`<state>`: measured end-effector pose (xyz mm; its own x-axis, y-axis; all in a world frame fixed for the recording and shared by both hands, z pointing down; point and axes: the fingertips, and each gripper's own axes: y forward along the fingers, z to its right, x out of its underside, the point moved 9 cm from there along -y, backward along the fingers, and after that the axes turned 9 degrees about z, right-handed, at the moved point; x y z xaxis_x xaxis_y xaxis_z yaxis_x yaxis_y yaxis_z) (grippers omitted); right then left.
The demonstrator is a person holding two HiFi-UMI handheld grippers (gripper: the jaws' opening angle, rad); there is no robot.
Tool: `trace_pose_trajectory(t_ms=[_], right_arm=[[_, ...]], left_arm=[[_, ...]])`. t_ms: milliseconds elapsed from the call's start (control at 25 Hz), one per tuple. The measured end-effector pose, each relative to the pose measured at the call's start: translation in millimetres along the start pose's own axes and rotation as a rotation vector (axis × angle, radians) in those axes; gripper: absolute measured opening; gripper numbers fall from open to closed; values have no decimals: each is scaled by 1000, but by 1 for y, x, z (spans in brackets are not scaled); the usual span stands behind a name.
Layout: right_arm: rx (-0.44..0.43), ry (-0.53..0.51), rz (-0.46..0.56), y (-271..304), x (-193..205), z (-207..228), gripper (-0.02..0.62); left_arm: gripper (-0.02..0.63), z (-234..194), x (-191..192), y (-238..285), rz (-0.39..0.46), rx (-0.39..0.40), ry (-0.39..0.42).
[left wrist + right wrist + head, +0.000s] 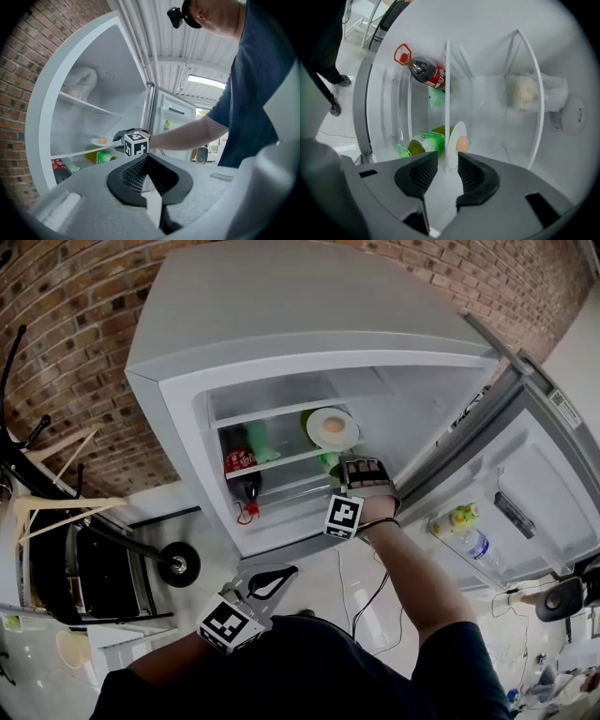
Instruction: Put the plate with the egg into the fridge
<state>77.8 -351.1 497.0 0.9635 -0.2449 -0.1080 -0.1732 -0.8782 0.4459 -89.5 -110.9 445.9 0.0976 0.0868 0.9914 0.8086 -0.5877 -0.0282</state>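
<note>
Covering plate (453, 139) rim partly: right claw (447, 161)

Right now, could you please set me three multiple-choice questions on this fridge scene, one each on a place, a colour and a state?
1. Where does the plate with the egg stand?
A) on a glass shelf inside the fridge
B) in the door rack
C) on the floor

2. What colour is the cola bottle's cap?
A) blue
B) red
C) white

3. How do the right gripper's jaws stand?
A) clamped on the plate
B) clamped on the cola bottle
C) apart, gripping nothing

Answers:
1 A, the head view shows it on the shelf above the green bottle.
2 B, the cap shows red in the right gripper view.
3 C, its pads stand clear of the plate's rim.
</note>
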Motion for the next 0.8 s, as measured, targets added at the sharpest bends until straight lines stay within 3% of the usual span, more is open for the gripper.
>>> trace_pose_trajectory(t_ms=[400, 800], right_arm=[[11, 132, 98, -93, -11, -28, 137], [17, 399, 249, -173, -36, -32, 44]], left_arm=[[-2, 7, -5, 5, 23, 18, -2], [-2, 14, -5, 10, 27, 48, -9]])
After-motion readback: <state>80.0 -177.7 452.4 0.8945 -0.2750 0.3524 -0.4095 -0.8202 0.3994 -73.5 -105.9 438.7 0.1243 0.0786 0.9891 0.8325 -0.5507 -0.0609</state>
